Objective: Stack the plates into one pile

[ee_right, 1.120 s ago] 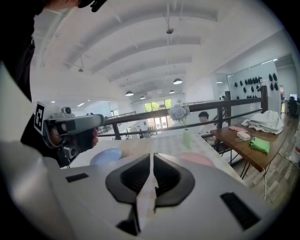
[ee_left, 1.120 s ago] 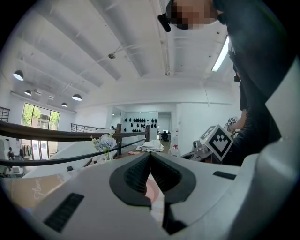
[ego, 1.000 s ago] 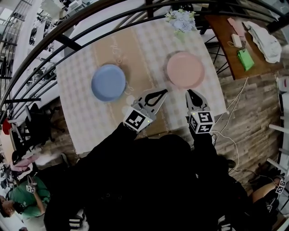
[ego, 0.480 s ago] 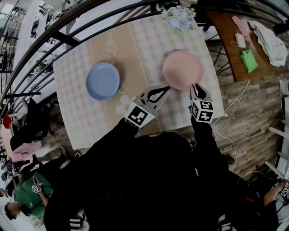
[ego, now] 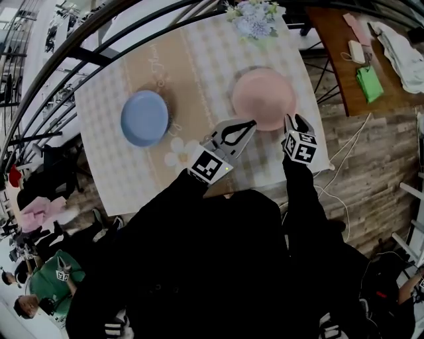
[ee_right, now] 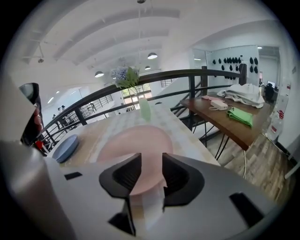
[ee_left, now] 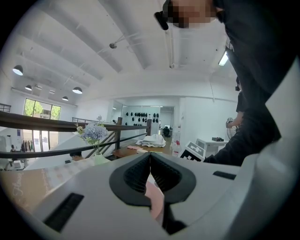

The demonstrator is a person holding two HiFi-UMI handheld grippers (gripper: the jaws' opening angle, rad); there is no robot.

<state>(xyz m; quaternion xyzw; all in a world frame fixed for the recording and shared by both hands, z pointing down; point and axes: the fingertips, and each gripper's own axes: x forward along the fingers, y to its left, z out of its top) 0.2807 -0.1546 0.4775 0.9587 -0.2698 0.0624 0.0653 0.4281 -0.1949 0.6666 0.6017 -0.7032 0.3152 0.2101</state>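
A pink plate [ego: 264, 98] lies on the right half of the checked table [ego: 199, 59], and a blue plate [ego: 144, 118] lies apart from it on the left half. My left gripper [ego: 252, 123] is shut and empty, its tips at the pink plate's near left rim. In the left gripper view the closed left gripper [ee_left: 150, 155] shows a strip of pink plate [ee_left: 155, 202] below it. My right gripper [ego: 296, 119] is at the plate's near right rim. Its jaws are opening; in the right gripper view the pink plate [ee_right: 136, 140] shows through the right gripper [ee_right: 151, 161] gap, unpressed.
A vase of pale flowers [ego: 249, 18] stands at the table's far edge. A dark curved railing [ego: 86, 40] runs behind and left. A brown side table [ego: 344, 73] with a green cloth [ego: 368, 83] stands to the right. People [ego: 46, 285] are below left.
Both grippers have moved forward to the pink plate's near rim. The right jaws, together a second ago, now stand apart.
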